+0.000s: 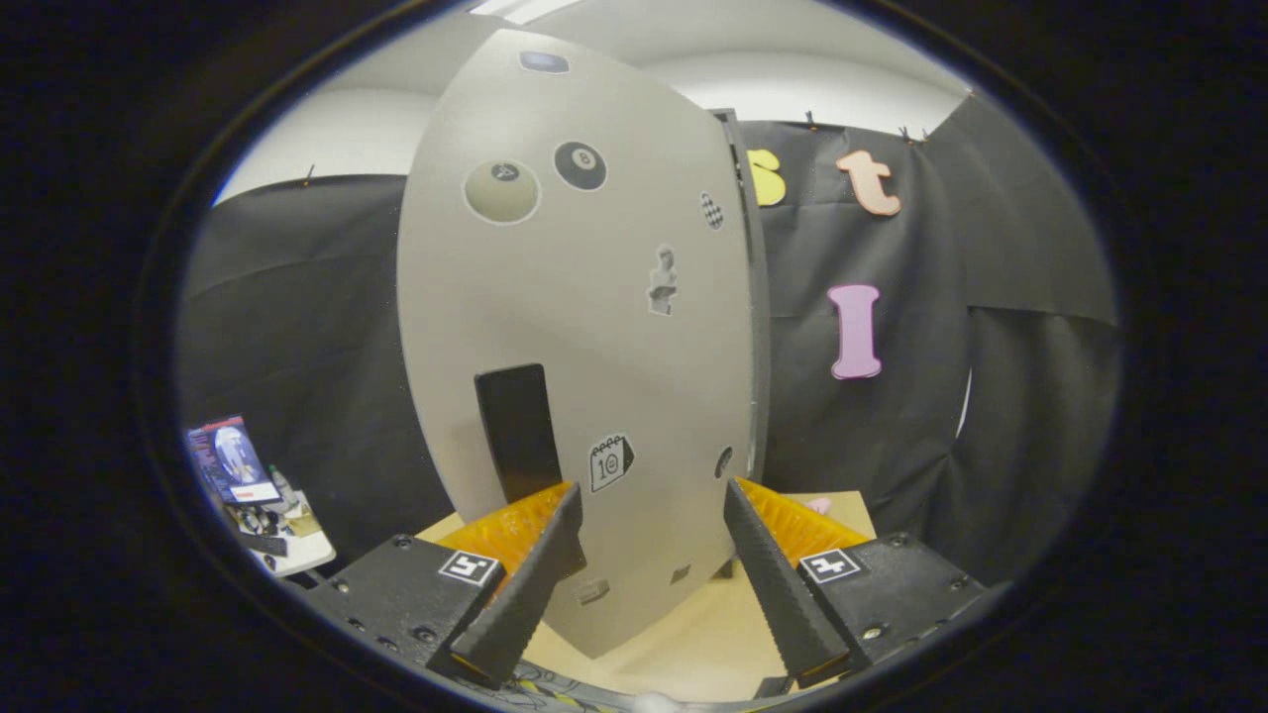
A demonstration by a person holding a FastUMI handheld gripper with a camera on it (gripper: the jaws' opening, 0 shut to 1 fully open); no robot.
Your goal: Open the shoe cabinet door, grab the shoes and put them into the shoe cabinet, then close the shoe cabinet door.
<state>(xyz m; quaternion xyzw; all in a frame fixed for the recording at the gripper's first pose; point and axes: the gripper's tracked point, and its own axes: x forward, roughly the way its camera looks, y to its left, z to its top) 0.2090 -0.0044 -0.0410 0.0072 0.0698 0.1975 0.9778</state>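
Ahead of parted fingers [584,540], shoe cabinet door [575,327].

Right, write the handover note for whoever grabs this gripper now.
Gripper: open, fingers spread, holding nothing.
Shoe cabinet door: grey with stickers, just ahead of the fingers; its black handle stands just above the left finger, ungripped. Whether the door is ajar I cannot tell.
Cabinet stands on a light wooden tabletop.
Done: nothing confirmed.
Left: open the door if shut, load shoes, close the door.
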